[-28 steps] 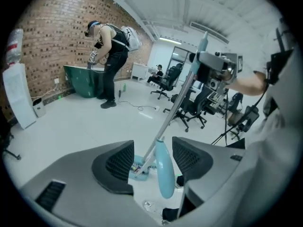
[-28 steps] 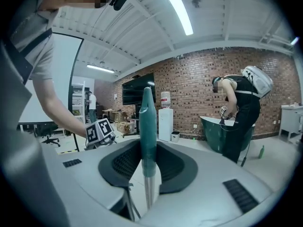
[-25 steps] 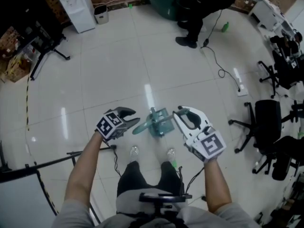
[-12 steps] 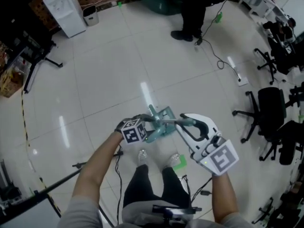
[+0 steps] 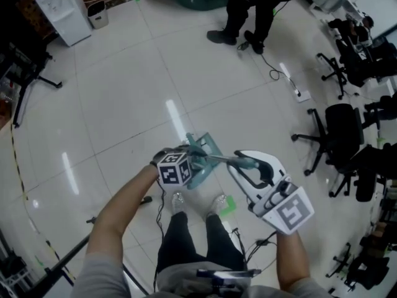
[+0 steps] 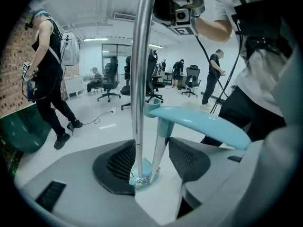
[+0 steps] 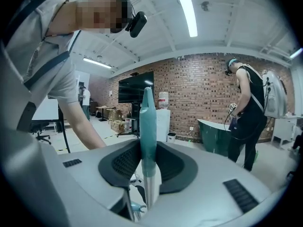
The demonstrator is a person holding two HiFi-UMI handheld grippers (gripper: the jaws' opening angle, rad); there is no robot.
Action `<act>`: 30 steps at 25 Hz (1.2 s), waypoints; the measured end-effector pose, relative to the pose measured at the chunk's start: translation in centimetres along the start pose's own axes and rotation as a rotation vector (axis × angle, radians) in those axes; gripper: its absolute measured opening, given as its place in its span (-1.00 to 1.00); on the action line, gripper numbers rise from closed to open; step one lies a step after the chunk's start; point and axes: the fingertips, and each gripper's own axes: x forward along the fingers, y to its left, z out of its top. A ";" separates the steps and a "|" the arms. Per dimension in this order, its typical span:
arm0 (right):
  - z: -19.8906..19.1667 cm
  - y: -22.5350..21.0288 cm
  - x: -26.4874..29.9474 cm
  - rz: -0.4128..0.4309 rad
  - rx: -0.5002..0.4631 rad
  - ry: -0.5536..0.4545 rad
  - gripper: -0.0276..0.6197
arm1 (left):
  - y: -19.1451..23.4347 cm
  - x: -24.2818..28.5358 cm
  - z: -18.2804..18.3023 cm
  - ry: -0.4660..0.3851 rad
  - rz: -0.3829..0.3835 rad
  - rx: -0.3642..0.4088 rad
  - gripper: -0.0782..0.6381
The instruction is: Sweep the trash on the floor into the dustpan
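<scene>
A teal dustpan (image 5: 203, 149) hangs on a thick metal pole (image 6: 141, 56) just ahead of the person's shoes. My right gripper (image 5: 240, 161) is shut on the pole's teal handle (image 7: 147, 122), which stands upright between its pads. A broom's curved teal handle (image 6: 203, 123) on a thinner rod runs beside that pole down to the teal base (image 6: 142, 178). My left gripper (image 5: 191, 158) is at the dustpan with the pole and the rod both between its fingers. Its jaws have just been opening, and the pads (image 6: 118, 162) do not press on either. A small green piece (image 5: 228, 205) lies by one shoe.
Black office chairs (image 5: 338, 129) crowd the right side. A cable and power strip (image 5: 298, 94) lie on the white tiles beyond the dustpan. A person in black (image 5: 248, 8) stands at the far end. A water dispenser (image 5: 59, 8) and a bin (image 5: 98, 14) stand far left.
My left gripper has moved right and down to the dustpan and rolled over; its jaws now straddle the pole and the rod. The right gripper has shifted a little right with the handle.
</scene>
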 end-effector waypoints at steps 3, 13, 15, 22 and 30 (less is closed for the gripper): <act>0.1 -0.1 -0.1 -0.009 0.002 0.023 -0.60 | 0.2 0.0 0.5 -0.011 -0.021 0.012 -0.19; 0.0 -0.3 -0.7 -0.085 0.048 0.029 -0.60 | 0.5 0.8 0.7 -0.006 -0.055 -0.041 -0.16; 0.0 -0.1 -0.6 -0.095 0.042 0.039 -0.60 | 0.6 0.8 0.8 0.002 -0.045 -0.049 -0.16; 0.0 -0.5 -1.0 -0.165 0.071 0.053 -0.60 | 1.1 1.5 1.1 0.001 -0.010 -0.094 -0.14; 0.3 -0.2 -0.9 -0.199 0.107 0.034 -0.60 | 0.4 1.7 1.2 -0.009 -0.021 -0.050 -0.05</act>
